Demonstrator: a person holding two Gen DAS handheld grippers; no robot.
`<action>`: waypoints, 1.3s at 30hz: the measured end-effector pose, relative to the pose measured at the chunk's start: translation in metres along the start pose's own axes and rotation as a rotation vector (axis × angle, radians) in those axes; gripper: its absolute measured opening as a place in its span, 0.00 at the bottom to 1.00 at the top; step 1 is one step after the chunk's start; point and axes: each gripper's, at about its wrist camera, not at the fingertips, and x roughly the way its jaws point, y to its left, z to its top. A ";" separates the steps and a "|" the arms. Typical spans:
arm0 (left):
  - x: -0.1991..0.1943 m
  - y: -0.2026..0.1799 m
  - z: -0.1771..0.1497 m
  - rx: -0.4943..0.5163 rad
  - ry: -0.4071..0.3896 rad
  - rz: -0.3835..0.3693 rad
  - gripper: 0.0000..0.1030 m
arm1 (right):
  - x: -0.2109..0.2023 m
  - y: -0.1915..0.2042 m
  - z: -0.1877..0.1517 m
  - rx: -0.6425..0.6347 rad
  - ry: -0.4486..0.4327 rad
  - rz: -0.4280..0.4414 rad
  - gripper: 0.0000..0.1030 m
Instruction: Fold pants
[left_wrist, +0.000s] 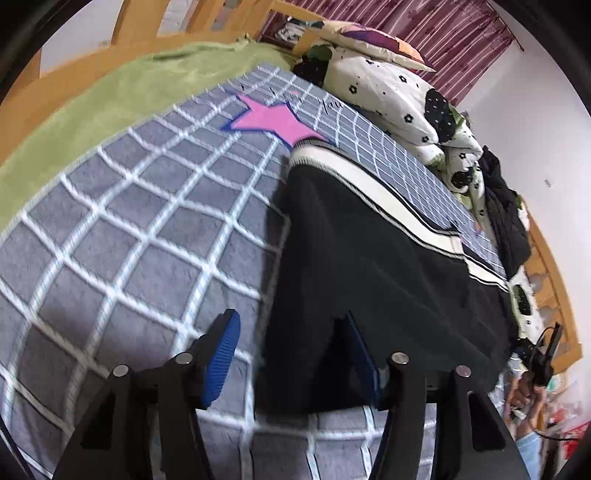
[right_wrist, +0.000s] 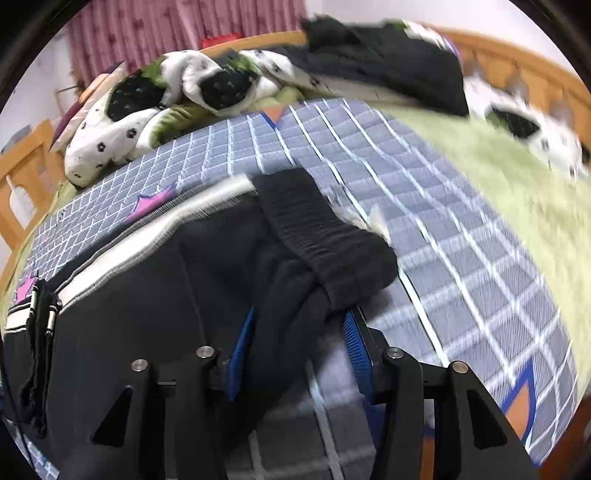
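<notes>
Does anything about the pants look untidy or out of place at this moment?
Yes. The ribbed cuff of the pants is bunched and folded over beside the right gripper, not flat, and the drawstring hangs loose at the waistband.

Black angular frames on left gripper (left_wrist: 291, 354) and right gripper (right_wrist: 295, 354), silver round screws, ribbed blue finger pads (left_wrist: 221, 358)

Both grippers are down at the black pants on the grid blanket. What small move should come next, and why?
Probably close the right gripper on the black pants. A bunched fold with the ribbed cuff already lies between its open blue fingers. The left gripper is open too, straddling the pants' edge over the grey grid blanket, so nothing looks gripped yet.
</notes>
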 end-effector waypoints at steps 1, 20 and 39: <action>0.000 -0.001 -0.004 -0.004 0.012 -0.016 0.55 | -0.006 -0.006 -0.005 0.021 -0.012 0.012 0.47; -0.051 -0.199 0.010 0.406 -0.303 0.169 0.13 | -0.062 0.023 -0.031 -0.102 -0.174 0.012 0.48; 0.095 -0.363 -0.110 0.684 0.043 -0.110 0.19 | -0.071 -0.044 -0.027 0.040 -0.153 0.054 0.50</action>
